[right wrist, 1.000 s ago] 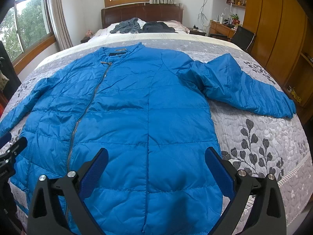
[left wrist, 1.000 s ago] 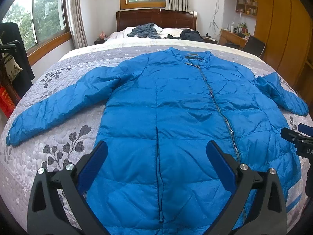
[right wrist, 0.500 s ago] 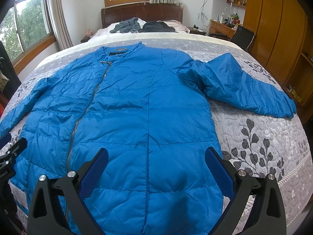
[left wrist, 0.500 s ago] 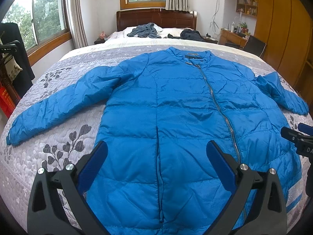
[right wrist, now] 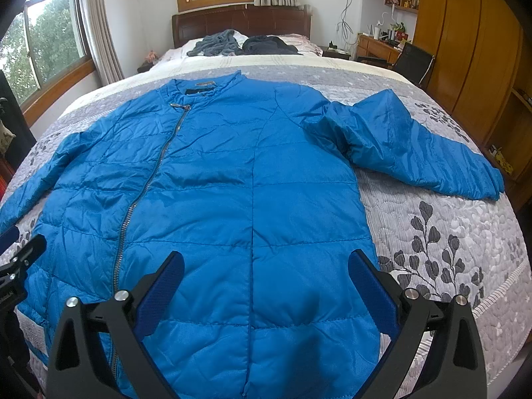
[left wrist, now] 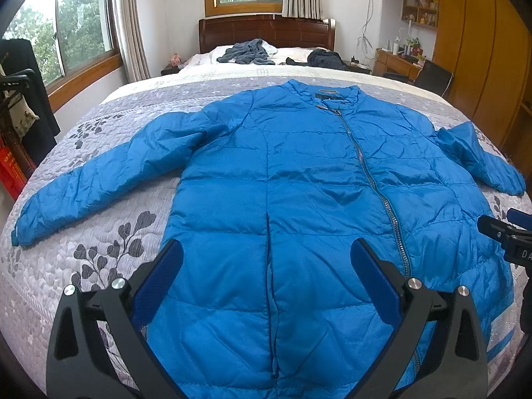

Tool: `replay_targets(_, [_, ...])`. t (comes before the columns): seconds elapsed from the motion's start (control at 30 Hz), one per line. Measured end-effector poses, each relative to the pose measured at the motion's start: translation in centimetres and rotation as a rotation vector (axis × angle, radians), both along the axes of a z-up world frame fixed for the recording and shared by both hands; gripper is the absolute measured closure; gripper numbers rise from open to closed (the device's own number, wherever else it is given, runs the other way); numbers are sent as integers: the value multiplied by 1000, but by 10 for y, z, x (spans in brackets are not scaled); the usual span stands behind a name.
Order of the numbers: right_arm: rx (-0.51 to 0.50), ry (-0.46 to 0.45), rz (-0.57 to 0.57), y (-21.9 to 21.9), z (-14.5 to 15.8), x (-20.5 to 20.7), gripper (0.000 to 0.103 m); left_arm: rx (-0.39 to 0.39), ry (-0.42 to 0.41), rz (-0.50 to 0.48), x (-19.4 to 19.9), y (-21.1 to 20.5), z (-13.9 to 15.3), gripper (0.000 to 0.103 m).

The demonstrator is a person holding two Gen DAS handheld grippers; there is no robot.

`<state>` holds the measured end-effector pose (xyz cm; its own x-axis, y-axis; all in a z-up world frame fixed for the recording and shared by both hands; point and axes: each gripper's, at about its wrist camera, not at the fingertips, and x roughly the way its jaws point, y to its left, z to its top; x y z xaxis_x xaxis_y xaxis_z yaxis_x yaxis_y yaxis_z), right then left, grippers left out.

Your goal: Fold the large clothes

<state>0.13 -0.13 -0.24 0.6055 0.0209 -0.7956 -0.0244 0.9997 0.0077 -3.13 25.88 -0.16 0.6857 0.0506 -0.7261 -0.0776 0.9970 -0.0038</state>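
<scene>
Plainly, nothing is folded yet: the jacket (left wrist: pixel 299 199) lies flat, front up and zipped, across the bed (left wrist: pixel 99 259), collar toward the headboard, hem at the near edge.

The step in hand looks like taking a first hold for a sleeve fold. To do it well, I would pinch each sleeve near the cuff, lift only enough to clear the quilting, and lay it straight across the chest so the puffy fill does not bunch. The sleeve on the person's left (left wrist: pixel 99 179) is stretched out flat, well away from the body panel. The other sleeve (right wrist: pixel 415 146) is rumpled near the shoulder and may want smoothing first. The slick shell may slip, so a deep bite would help.

The left gripper (left wrist: pixel 266 262) hovers over the hem, fingers spread wide, holding nothing. The right gripper (right wrist: pixel 264 269) hangs likewise over the hem on the other side of the zip (right wrist: pixel 146 179), wide apart and empty. Both point forward along the coat toward the collar, side by side, tilted slightly down.
</scene>
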Motion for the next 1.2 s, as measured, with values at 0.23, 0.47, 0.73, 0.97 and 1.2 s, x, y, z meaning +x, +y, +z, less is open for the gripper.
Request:
replay_targets(0.23, [-2,1,0,0,0,0,4,0,1,0,0,0,0,3])
replay_targets(0.47, [-2,1,1,0,0,0,4,0,-1,2,-1,0,0,3])
replay_targets(0.73, [0,4,1,0,0,1,4,3,-1,2,-1,0,0,3])
replay_targets(0.97, [1,1,2,0,-1,2,4,2,-1,1,-1,0,0,3])
replay_targets(1.2, [1,1,1,1,-1,2,4,6,1,2,-1,-1,0,3])
